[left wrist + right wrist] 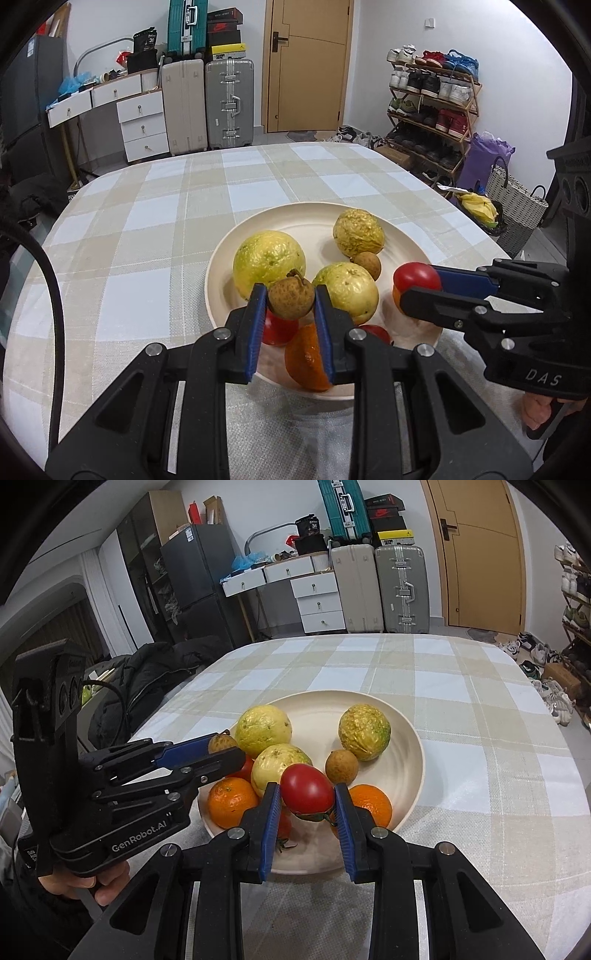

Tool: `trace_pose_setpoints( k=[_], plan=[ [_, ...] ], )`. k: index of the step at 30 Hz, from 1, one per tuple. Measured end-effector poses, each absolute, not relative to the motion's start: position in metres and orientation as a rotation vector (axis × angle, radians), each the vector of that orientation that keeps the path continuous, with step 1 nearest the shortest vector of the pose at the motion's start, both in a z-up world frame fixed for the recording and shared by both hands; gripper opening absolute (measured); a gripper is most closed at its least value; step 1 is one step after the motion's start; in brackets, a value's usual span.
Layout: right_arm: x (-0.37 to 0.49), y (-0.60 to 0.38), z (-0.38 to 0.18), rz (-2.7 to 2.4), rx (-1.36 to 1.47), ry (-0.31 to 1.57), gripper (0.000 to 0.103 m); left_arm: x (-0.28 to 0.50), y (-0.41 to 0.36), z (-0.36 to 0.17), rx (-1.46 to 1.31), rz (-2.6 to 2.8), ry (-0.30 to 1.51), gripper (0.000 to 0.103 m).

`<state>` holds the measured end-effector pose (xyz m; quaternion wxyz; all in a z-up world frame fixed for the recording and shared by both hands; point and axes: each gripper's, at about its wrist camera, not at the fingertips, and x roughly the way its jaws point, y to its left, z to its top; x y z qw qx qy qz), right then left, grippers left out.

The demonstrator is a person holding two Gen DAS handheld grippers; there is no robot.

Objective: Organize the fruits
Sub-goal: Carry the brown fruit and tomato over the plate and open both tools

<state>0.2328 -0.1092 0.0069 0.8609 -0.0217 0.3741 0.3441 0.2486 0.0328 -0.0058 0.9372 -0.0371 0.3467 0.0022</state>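
Observation:
A cream plate (317,218) (410,734) on the checked table holds three yellow-green guavas (269,258) (263,728), oranges (304,360) (231,801), red tomatoes and a brown longan (367,264) (341,766). My left gripper (290,299) is shut on another brown longan (290,300) above the plate's near left side; it also shows in the right wrist view (221,743). My right gripper (306,794) is shut on a red tomato (307,790) above the plate's near side; the tomato also shows in the left wrist view (416,277).
The checked tablecloth (155,221) covers the table. Beyond it stand suitcases (229,103), a white drawer unit (142,125), a door (308,62) and a shoe rack (432,96). A woven basket (517,206) sits at the table's right.

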Motion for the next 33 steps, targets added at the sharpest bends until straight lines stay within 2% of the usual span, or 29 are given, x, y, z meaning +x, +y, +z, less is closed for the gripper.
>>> trace_pose_setpoints(
  k=[18,20,22,24,26,27,28,29,30,32,33],
  plan=[
    [0.242,-0.115,0.01,0.69,-0.033,0.786,0.032,0.255,0.032,-0.012,-0.07,0.013,0.732,0.023],
    [0.241,-0.12,0.012,0.677,-0.031,0.777,0.038,0.253,0.032,-0.01,-0.07,0.012,0.727,0.024],
    [0.239,-0.125,0.014,0.678,-0.024,0.766,0.043,0.249,0.033,-0.008,-0.074,0.009,0.716,0.03],
    [0.238,-0.129,0.016,0.678,-0.021,0.756,0.049,0.244,0.035,-0.004,-0.082,0.012,0.699,0.044],
    [0.236,-0.131,0.016,0.673,-0.026,0.748,0.058,0.237,0.037,0.0,-0.093,0.009,0.675,0.053],
    [0.234,-0.132,0.016,0.672,-0.027,0.746,0.062,0.234,0.038,0.003,-0.1,0.006,0.663,0.062],
    [0.233,-0.133,0.016,0.673,-0.026,0.74,0.074,0.23,0.039,0.006,-0.105,0.007,0.653,0.067],
    [0.23,-0.135,0.017,0.678,-0.022,0.728,0.085,0.224,0.04,0.009,-0.11,0.009,0.637,0.079],
    [0.228,-0.136,0.017,0.683,-0.016,0.715,0.089,0.218,0.041,0.012,-0.115,0.01,0.615,0.086],
    [0.223,-0.138,0.019,0.69,-0.008,0.689,0.101,0.207,0.044,0.017,-0.116,0.01,0.584,0.09],
    [0.221,-0.139,0.02,0.697,-0.005,0.677,0.103,0.203,0.044,0.018,-0.113,0.014,0.579,0.097]
  ],
)
